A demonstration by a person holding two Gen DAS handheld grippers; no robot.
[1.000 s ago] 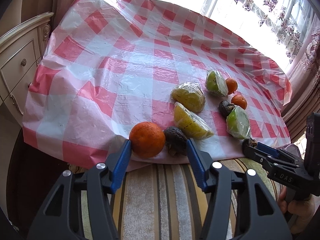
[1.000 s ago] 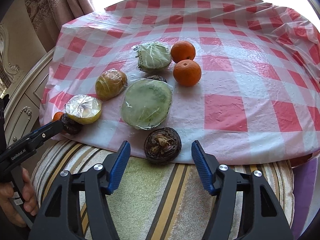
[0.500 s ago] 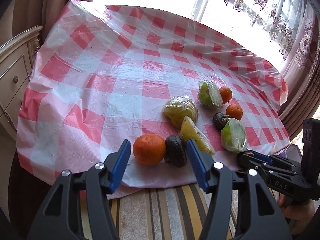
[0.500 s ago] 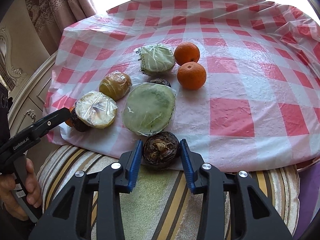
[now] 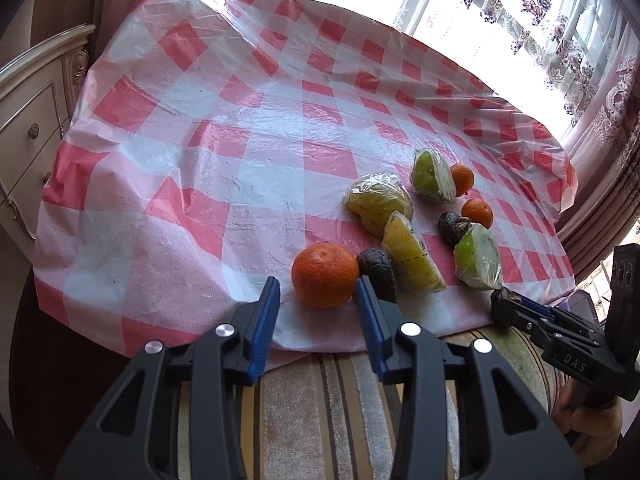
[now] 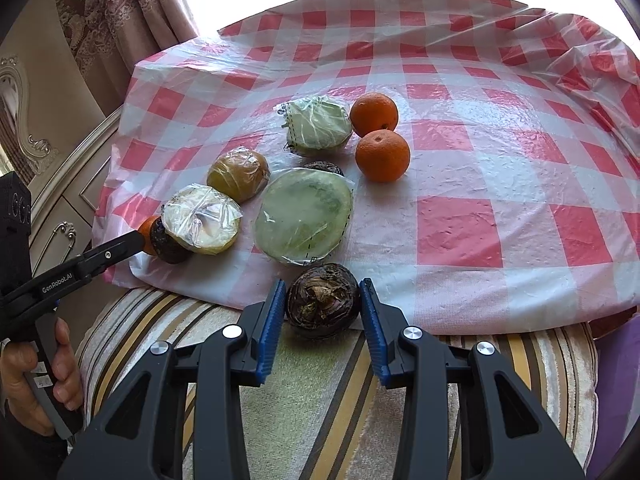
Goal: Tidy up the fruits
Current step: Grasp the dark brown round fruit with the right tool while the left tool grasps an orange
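Fruits lie on a red-and-white checked cloth (image 5: 224, 152). My left gripper (image 5: 318, 292) is open, its blue fingers on either side of an orange (image 5: 325, 275) at the near edge, just short of it. A dark avocado (image 5: 378, 268) touches that orange. My right gripper (image 6: 323, 300) is shut on a dark wrinkled fruit (image 6: 322, 300) at the cloth's front edge. Wrapped yellow (image 6: 202, 220) and green (image 6: 304, 216) cut fruits and two oranges (image 6: 382, 155) lie beyond.
A cream cabinet with drawers (image 5: 28, 120) stands left of the table. A striped cushion (image 6: 320, 392) lies below the cloth's front edge. Curtains (image 5: 608, 92) and a bright window are behind. The far half of the cloth (image 6: 520, 120) holds no fruit.
My right gripper closed on the dark wrinkled fruit. My left gripper narrowed and shifted left, so only the orange sits between its fingers.
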